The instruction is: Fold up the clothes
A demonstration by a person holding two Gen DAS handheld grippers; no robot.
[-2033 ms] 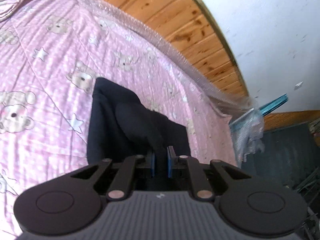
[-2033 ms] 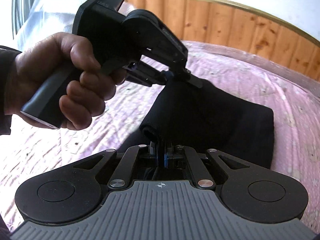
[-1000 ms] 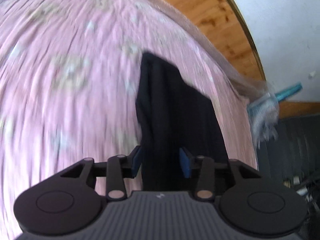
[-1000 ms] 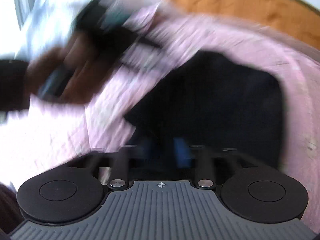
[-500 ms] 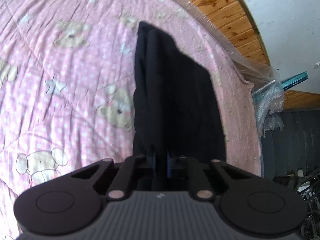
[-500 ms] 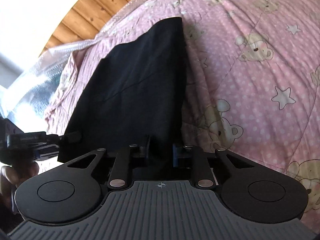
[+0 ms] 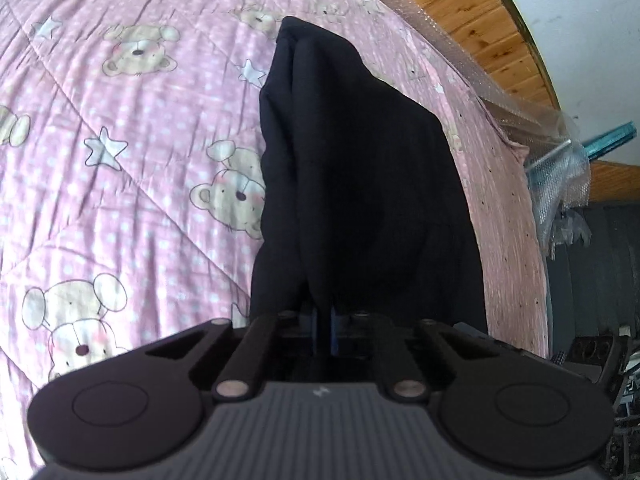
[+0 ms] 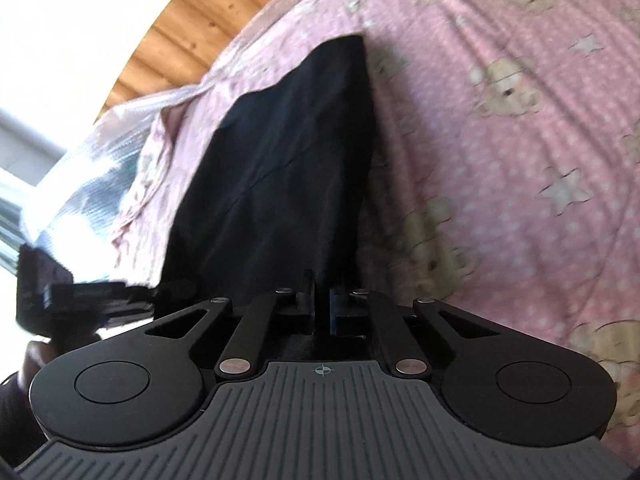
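Two near corners of the black garment (image 7: 360, 168) are pinched, the left hand-held gripper (image 7: 323, 330) and the right hand-held gripper (image 8: 321, 310) each clenched on cloth stretched over the pink bed quilt (image 7: 120, 140). Uneven pulling could slip a corner free or skew the fold.

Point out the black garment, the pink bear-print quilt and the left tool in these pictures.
black garment (image 7: 360, 184): left wrist view, middle of the dark cloth.
pink bear-print quilt (image 7: 120, 152): left wrist view, bare patch beside a star.
left tool (image 7: 323, 330): left wrist view, midway between its fingertips, shut on the cloth.
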